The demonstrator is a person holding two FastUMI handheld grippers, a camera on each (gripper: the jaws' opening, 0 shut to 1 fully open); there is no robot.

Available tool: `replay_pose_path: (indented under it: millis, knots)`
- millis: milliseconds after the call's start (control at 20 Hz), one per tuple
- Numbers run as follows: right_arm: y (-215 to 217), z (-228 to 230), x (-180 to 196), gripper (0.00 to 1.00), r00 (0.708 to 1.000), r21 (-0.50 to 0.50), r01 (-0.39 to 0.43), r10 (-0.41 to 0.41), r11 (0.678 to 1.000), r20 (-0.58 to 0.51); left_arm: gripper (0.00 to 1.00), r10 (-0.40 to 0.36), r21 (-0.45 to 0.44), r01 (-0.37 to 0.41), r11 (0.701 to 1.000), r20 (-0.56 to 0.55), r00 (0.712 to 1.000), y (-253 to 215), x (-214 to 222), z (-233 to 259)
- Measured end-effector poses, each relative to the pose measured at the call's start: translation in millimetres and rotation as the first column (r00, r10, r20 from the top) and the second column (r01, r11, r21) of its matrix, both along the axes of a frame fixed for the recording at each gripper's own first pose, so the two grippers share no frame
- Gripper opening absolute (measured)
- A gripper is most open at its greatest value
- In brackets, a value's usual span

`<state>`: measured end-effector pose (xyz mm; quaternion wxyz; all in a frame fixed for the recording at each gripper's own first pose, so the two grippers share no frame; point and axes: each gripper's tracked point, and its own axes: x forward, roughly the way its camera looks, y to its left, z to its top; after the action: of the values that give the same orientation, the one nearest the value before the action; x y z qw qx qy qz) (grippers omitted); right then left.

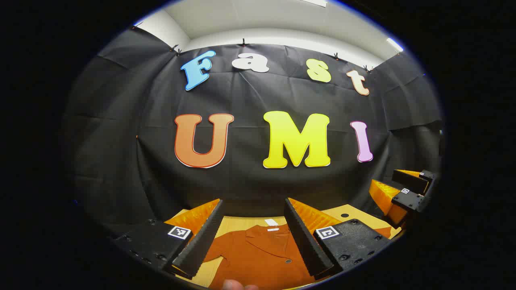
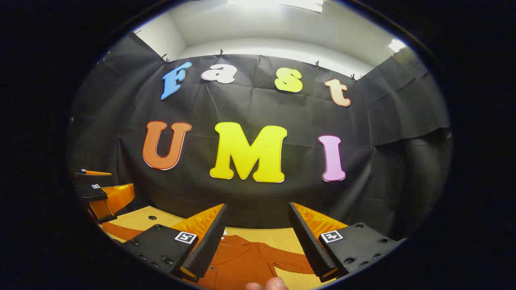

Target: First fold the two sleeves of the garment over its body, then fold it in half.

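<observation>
Progress: no fold made yet; the shirt (image 1: 258, 253) lies flat, sleeves spread, both sleeve folds and the halving still to do.
Shirt: spread on the wooden surface (image 2: 139, 220), collar toward the far edge.
Left gripper (image 1: 254, 229): jaws apart, raised above the shirt, holding nothing.
Right gripper (image 2: 256, 233): jaws apart, likewise above it.

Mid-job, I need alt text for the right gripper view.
The right hand-held gripper hovers open above a rust-orange garment lying flat on a wooden table, one sleeve spread out sideways. The left hand-held gripper hangs at the left.
</observation>
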<state>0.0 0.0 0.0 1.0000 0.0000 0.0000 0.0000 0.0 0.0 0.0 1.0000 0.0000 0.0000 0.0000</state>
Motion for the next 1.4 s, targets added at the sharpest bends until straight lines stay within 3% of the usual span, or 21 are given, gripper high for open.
replay_pose_path:
  millis: [650,950,1000,1050,1400]
  knots:
    - [-12.2,-2.8,14.8,0.95,1.000,0.006,-0.025,0.025,1.000,0.000,0.96,0.027,0.008,-0.027,1.000,-0.013,1.000,2.4,1.3,0.9]
    - [-26.1,-1.9,13.3,0.95,1.000,0.007,0.001,-0.001,1.000,-0.005,0.96,0.023,0.006,-0.023,1.000,-0.004,1.000,0.7,1.4,1.6]
    - [-27.8,-3.7,14.5,0.95,1.000,0.009,0.001,0.000,1.000,-0.012,1.00,0.018,0.012,-0.018,1.000,-0.005,1.000,0.6,1.0,1.0]
    - [-28.4,-3.7,15.6,0.95,1.000,0.001,-0.002,0.002,1.000,-0.014,0.96,0.015,0.014,-0.015,1.000,-0.010,1.000,0.6,0.9,0.8]
    - [-32.4,-3.8,19.6,0.95,1.000,0.017,0.005,-0.005,1.000,-0.022,0.96,0.022,0.021,-0.021,1.000,-0.007,1.000,1.3,1.2,1.5]
